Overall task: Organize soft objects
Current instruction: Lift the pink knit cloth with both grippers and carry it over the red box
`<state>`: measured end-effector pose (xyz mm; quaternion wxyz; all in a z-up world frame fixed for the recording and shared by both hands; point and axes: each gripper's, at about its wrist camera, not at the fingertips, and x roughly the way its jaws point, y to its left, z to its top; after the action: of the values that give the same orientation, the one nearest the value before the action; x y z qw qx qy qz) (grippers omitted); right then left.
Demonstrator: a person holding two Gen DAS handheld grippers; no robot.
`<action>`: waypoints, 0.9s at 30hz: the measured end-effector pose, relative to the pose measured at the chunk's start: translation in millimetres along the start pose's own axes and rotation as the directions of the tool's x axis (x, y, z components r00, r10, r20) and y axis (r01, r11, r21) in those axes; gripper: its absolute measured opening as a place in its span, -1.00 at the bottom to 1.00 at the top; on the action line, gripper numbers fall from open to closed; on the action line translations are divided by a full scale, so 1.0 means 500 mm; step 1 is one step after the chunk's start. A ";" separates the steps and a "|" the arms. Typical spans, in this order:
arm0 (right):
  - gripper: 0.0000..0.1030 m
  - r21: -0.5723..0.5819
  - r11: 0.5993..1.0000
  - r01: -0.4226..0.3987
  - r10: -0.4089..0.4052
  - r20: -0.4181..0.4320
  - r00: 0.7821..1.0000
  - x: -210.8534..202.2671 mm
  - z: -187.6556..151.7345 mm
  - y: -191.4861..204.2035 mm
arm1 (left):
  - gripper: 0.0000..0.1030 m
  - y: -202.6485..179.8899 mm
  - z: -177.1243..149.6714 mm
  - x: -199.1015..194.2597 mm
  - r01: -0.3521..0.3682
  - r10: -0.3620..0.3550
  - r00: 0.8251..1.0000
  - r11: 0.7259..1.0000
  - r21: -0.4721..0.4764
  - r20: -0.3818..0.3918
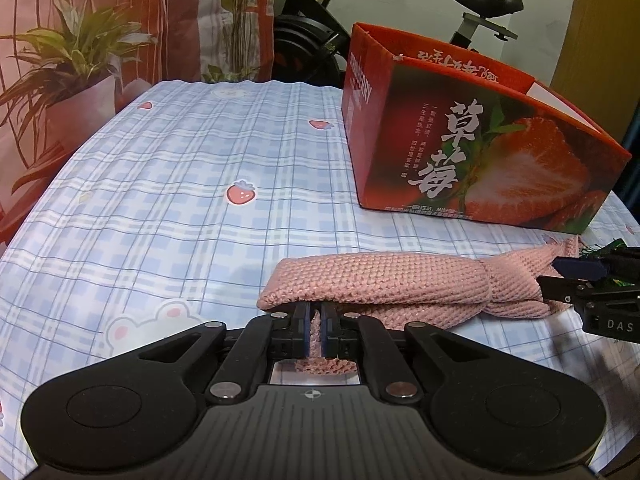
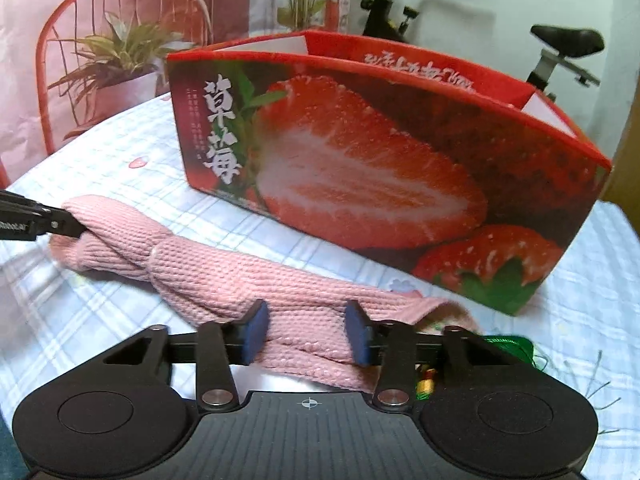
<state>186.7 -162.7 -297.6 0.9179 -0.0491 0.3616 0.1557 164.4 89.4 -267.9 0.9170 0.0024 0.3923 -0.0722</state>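
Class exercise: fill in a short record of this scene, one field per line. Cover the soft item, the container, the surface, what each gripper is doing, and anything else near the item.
Soft item: pink knitted scarf, folded, lying on the table
Container: open strawberry box, behind the scarf, apart from it
Surface: checked tablecloth with strawberry prints
Left gripper: shut on one end of the scarf
Right gripper: pads on either side of the scarf's other end
Nearby: green item beside the right gripper
Background: potted plant, exercise bike
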 end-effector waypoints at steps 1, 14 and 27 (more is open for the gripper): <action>-0.33 0.009 1.000 -0.002 0.002 -0.005 1.000 0.000 0.000 0.000 | -0.89 0.001 0.001 0.001 0.000 0.000 1.000 1.000 -0.003 0.000; -0.80 0.045 0.990 -0.131 0.124 0.127 0.984 -0.069 0.025 -0.006 | -0.91 -0.012 0.056 -0.069 0.061 -0.062 0.992 0.998 0.011 0.114; -0.80 0.066 0.996 -0.054 0.018 0.455 0.890 -0.212 0.234 -0.117 | -0.91 -0.113 0.292 -0.154 0.097 -0.125 0.921 0.991 0.093 0.368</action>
<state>208.2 -221.0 -141.1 0.9751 0.0309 0.1436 0.1658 209.4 34.7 -108.5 0.9685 0.0000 0.2075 -0.1375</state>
